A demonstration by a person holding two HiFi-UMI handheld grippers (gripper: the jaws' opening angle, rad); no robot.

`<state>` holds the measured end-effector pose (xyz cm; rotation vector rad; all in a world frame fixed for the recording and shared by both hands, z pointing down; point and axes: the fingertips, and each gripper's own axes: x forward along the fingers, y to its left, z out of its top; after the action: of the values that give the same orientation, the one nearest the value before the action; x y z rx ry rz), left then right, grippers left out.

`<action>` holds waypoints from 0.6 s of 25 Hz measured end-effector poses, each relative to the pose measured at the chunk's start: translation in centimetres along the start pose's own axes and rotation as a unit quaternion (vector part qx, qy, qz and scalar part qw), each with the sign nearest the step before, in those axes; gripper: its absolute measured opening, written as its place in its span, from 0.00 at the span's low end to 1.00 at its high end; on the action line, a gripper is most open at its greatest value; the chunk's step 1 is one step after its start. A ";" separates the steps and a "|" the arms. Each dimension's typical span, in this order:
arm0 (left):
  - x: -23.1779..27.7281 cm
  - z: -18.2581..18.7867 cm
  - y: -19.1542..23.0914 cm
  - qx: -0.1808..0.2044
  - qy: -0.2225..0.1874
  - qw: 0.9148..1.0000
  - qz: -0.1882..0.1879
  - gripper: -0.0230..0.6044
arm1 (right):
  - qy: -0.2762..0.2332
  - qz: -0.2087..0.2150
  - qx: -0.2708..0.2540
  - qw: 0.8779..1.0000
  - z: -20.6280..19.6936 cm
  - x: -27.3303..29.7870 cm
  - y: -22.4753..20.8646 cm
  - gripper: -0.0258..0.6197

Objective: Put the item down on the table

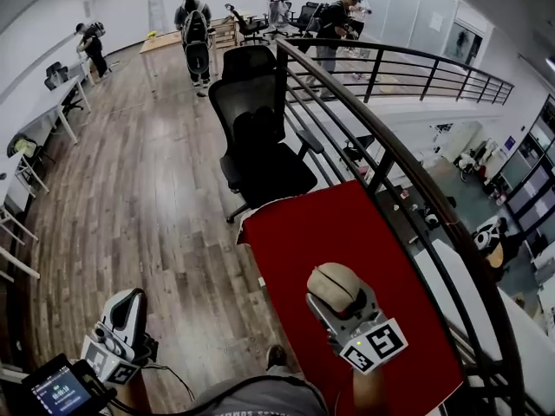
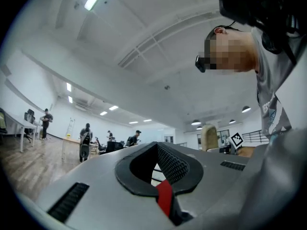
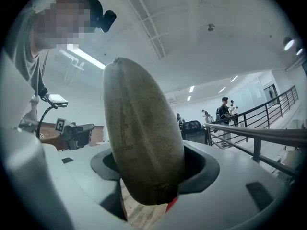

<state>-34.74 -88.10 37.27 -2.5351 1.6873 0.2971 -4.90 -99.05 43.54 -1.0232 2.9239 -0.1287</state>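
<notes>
A tan, oblong item is held upright over the red table, near its front half. My right gripper is shut on the item from below; in the right gripper view the item stands tall between the jaws of that gripper and fills the middle of the picture. My left gripper hangs at the lower left over the wooden floor, away from the table. Its jaws look closed with nothing between them.
A black office chair stands against the table's far end. A dark metal railing runs along the table's right side, with a drop to a lower floor beyond. A small screen device sits beside my left gripper. Several people stand far off.
</notes>
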 end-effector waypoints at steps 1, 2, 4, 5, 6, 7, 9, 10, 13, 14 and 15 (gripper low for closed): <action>0.7 -0.5 1.2 0.006 0.000 1.000 0.011 0.04 | 0.001 0.005 0.002 1.000 -0.1 1.1 -1.4 0.48; 1.4 -0.6 2.0 0.010 -0.001 1.000 0.018 0.04 | 0.002 0.009 0.004 1.000 -0.1 2.1 -2.7 0.47; 3.2 -0.3 2.7 0.020 0.001 1.000 0.021 0.04 | 0.002 0.015 0.009 1.000 0.1 4.0 -4.3 0.48; 4.0 -0.1 2.9 0.025 0.004 1.000 0.017 0.04 | 0.002 0.017 0.013 1.000 0.2 4.8 -4.8 0.47; 4.6 0.0 3.1 0.029 0.007 0.999 0.012 0.04 | 0.001 0.018 0.017 1.000 0.4 5.5 -5.2 0.48; 5.3 0.0 3.6 0.031 0.010 0.999 0.007 0.04 | 0.001 0.018 0.019 1.000 0.5 6.3 -5.5 0.48; 6.5 -0.3 5.1 0.029 0.011 1.000 0.000 0.04 | 0.005 0.012 0.019 1.000 0.5 7.8 -6.2 0.48; 7.2 -0.6 6.0 0.025 0.012 1.000 -0.003 0.04 | 0.007 0.007 0.018 1.000 0.5 8.6 -6.6 0.48; 10.9 -0.4 8.5 0.016 0.022 0.999 -0.017 0.04 | 0.007 -0.015 0.018 1.000 1.0 10.5 -7.1 0.48; 12.8 0.6 8.7 0.016 0.018 0.999 -0.031 0.04 | 0.006 -0.024 0.018 1.000 1.3 10.9 -7.2 0.48; 14.4 1.7 9.0 0.018 0.007 0.999 -0.049 0.04 | 0.005 -0.033 0.016 0.999 1.6 11.4 -7.2 0.48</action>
<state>-37.82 -104.30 32.99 -2.5899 1.5510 0.2410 -9.21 -111.87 42.49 -1.1186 2.8872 -0.1836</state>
